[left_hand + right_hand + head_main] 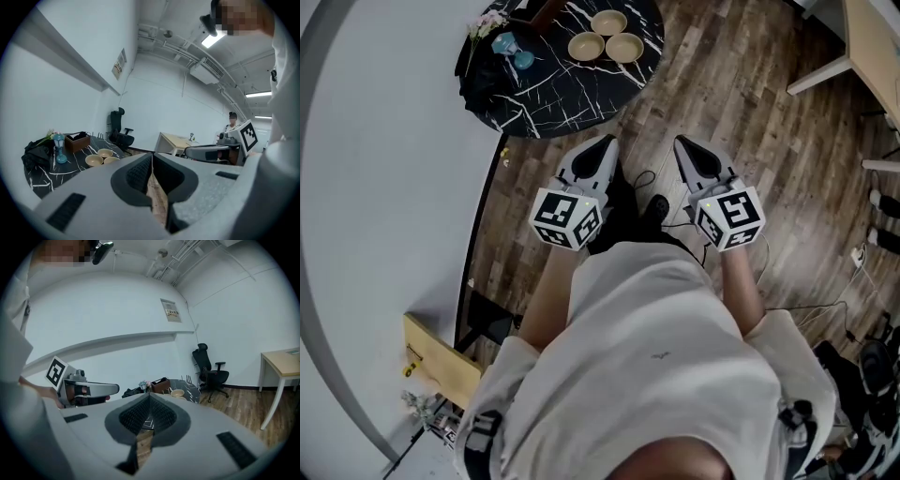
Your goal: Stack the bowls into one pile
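Observation:
Three tan bowls (606, 39) sit side by side on a round black marble-patterned table (553, 94) at the top of the head view. The bowls (99, 158) lie left of the jaws in the left gripper view, and one bowl (177, 393) peeps just above the jaws in the right gripper view. My left gripper (607, 142) and right gripper (682, 144) are held side by side over the wooden floor, well short of the table. Both are shut with nothing between the jaws.
On the table's left stand a blue bottle (523, 58), flowers (485, 22), a brown box (77, 142) and a dark cloth (478, 80). A black office chair (119, 133) and a light wooden desk (176, 143) stand further off. A person (230, 123) stands far behind.

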`<state>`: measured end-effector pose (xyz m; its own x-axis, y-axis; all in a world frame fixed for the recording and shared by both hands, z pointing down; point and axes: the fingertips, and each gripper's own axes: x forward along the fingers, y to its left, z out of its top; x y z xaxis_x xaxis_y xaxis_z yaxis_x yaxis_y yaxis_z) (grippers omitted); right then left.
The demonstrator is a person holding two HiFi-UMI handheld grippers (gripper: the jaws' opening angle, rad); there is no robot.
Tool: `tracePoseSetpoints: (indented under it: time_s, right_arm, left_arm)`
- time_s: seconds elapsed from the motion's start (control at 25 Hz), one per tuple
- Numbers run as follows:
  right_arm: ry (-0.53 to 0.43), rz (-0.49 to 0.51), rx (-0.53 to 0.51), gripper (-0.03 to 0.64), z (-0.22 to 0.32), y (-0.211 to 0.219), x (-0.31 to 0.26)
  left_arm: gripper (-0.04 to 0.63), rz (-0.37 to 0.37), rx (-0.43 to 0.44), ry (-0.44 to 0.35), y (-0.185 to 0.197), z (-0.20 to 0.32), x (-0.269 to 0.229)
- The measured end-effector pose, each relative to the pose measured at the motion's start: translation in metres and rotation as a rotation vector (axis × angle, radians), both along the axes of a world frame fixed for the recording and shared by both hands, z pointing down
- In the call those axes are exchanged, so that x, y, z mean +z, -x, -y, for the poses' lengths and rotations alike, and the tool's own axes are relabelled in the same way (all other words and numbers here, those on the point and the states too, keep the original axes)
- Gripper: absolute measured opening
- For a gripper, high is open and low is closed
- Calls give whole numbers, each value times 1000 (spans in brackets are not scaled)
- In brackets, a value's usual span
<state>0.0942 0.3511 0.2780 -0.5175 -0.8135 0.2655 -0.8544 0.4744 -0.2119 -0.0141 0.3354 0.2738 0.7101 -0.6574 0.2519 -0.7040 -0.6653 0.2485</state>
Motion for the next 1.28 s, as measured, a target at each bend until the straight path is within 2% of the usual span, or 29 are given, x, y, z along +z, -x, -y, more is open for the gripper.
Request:
tracePoseSetpoints:
  time_s: [0.4,0.72,0.88,1.28]
  right_arm:
    - [20,-26,2,12,39,13,5]
    - [26,-58,-3,68,97,33,1]
    - [39,-71,-19,109,127,45,4]
    - [54,-97,-27,130,186,82,4]
  left_arm:
    - [8,-2,17,14,9,42,7]
    - [94,-8,58,11,19,99,8]
    - [115,-13,71,5,26,130,7]
    - [137,-21,120,14,53,184,11]
